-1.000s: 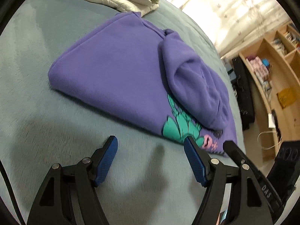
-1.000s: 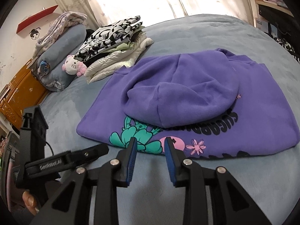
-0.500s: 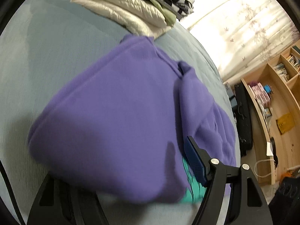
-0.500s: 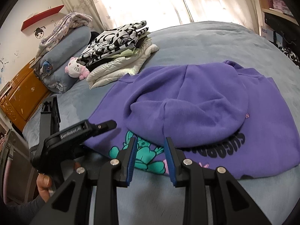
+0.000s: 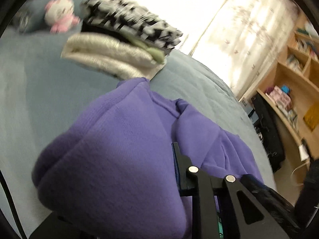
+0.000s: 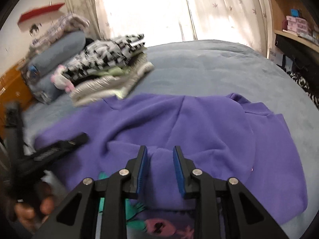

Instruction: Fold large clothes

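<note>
Your purple hoodie lies spread on the grey-blue bed, its near edge bunched up toward you. Your right tool has its two blue pads part-way apart, and a fold of the hoodie's near edge sits between them; the cloth touches the pads, but you cannot tell from this view whether it is truly pinched. The teal and pink print shows just under that tool.

Your left tool is pushed in under the hoodie's left edge. A thick roll of purple cloth covers one finger completely, and only the other finger shows, pressed against the fabric, so you cannot tell how far its fingers stand apart. From the right wrist view, that tool appears blurred at the garment's left edge.

Beyond the hoodie, a stack of folded clothes rests on the bed, with a pink and white plush toy beside it.
</note>
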### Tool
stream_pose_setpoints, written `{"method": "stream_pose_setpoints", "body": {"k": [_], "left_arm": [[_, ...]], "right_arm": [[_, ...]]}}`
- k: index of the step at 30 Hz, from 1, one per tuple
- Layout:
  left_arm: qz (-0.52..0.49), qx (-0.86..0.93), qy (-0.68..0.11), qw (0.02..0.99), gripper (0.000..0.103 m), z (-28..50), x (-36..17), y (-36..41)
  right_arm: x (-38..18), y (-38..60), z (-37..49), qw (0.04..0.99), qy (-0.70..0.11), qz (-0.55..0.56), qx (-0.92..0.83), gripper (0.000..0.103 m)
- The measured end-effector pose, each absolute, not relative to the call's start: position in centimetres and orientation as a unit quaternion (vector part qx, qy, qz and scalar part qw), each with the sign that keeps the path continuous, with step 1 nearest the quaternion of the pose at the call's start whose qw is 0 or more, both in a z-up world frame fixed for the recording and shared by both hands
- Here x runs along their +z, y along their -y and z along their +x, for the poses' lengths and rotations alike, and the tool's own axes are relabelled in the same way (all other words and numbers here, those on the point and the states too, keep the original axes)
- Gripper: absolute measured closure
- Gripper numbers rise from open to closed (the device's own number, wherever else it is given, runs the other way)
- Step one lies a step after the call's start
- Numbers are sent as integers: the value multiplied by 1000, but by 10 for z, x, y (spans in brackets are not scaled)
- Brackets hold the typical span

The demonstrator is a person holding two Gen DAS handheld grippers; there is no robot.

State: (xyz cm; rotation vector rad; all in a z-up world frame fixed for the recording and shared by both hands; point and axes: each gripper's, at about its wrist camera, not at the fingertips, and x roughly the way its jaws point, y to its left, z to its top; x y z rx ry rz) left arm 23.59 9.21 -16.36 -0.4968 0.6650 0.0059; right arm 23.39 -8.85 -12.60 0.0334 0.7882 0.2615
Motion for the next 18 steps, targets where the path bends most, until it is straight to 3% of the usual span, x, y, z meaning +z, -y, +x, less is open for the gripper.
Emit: {"method": "stream_pose_setpoints", "body": {"k": [4, 18], "left_arm": [[-185, -9, -305, 934, 86, 234, -140, -69], [-8, -99, -261, 960, 86, 244, -77, 56]], "right_arm": [[-154, 92, 245, 900, -415, 32, 130, 80], [-172, 143, 245, 866, -423, 196, 181, 80]]}}
